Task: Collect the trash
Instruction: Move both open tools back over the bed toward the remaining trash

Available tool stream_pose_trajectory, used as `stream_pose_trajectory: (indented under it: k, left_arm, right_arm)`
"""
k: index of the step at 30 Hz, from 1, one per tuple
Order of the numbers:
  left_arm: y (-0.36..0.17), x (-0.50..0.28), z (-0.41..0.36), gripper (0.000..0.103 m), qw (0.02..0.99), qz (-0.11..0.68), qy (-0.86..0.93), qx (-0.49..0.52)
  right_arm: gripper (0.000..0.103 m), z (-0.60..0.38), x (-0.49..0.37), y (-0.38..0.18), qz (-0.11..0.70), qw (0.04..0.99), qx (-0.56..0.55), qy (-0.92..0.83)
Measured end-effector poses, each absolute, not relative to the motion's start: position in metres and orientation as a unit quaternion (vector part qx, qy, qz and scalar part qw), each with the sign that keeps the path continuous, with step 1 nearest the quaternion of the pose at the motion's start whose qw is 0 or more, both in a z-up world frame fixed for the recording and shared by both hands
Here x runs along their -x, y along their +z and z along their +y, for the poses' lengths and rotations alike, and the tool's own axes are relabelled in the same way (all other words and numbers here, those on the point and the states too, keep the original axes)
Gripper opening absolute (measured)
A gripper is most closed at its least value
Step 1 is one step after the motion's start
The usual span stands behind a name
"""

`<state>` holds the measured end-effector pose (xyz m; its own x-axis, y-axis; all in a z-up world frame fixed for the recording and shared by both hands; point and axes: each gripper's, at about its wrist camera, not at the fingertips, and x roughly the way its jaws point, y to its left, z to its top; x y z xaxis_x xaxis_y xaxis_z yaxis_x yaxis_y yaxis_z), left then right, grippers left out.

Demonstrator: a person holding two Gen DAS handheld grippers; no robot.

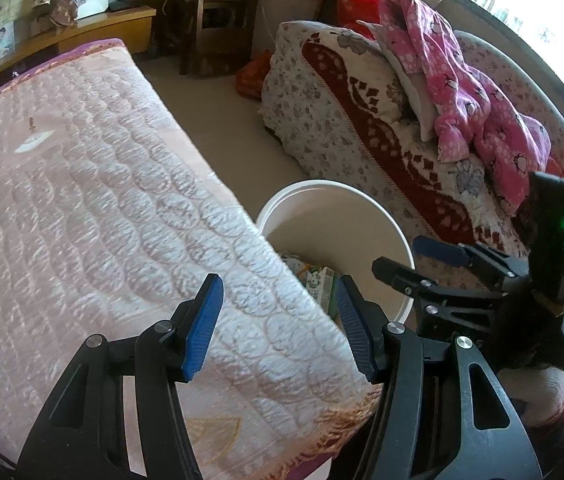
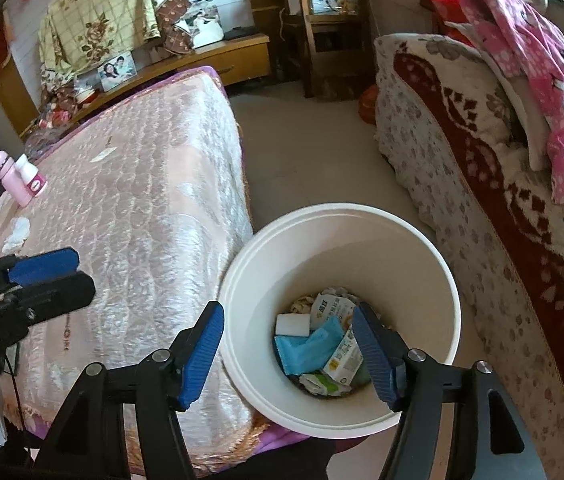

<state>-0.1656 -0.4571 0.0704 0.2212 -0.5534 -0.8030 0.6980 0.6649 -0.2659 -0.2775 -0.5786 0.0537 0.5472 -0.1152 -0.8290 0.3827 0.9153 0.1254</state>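
Both the left gripper [image 1: 278,328] and right gripper [image 2: 288,354] hung released, empty. A crumpled white tissue [image 2: 16,234] lay on the pink quilted tabletop [image 2: 142,208]; it looked light and soft, best pinched mid-clump, for the round white plastic bin [image 2: 434,260].

Setting was a lived-in home bedroom. Quilted pink bedspread [image 2: 142,200] covered a bed; floral blanket [image 2: 482,160], framed photo [image 2: 117,70] and wooden dresser [image 2: 218,58] stood nearby.

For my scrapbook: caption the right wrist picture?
Open tongs hover above a white bin of trash beside the table.
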Motion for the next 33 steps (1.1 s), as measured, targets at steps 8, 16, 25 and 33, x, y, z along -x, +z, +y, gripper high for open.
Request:
stream_pose_trajectory:
  k: [8,16,25,33]
  left_arm:
    - [0.069,0.161,-0.434,0.057,0.788,0.48,-0.379,-0.072]
    - [0.067,0.163,-0.413,0.057,0.791,0.484,-0.368,-0.068]
    - [0.056,0.169,-0.376,0.057,0.789,0.494,-0.358,-0.067]
    - [0.044,0.157,-0.317,0.057,0.799,0.507,-0.321,-0.052]
  right_arm:
    - [0.066,-0.558,0.266,0.062,0.454,0.872,-0.131,-0.127]
    - [0.066,-0.539,0.255,0.067,0.455,0.875,-0.122,-0.111]
    - [0.066,-0.516,0.244,0.071,0.455,0.879,-0.108,-0.09]
    - [0.066,-0.494,0.229,0.074,0.458,0.881,-0.096,-0.073]
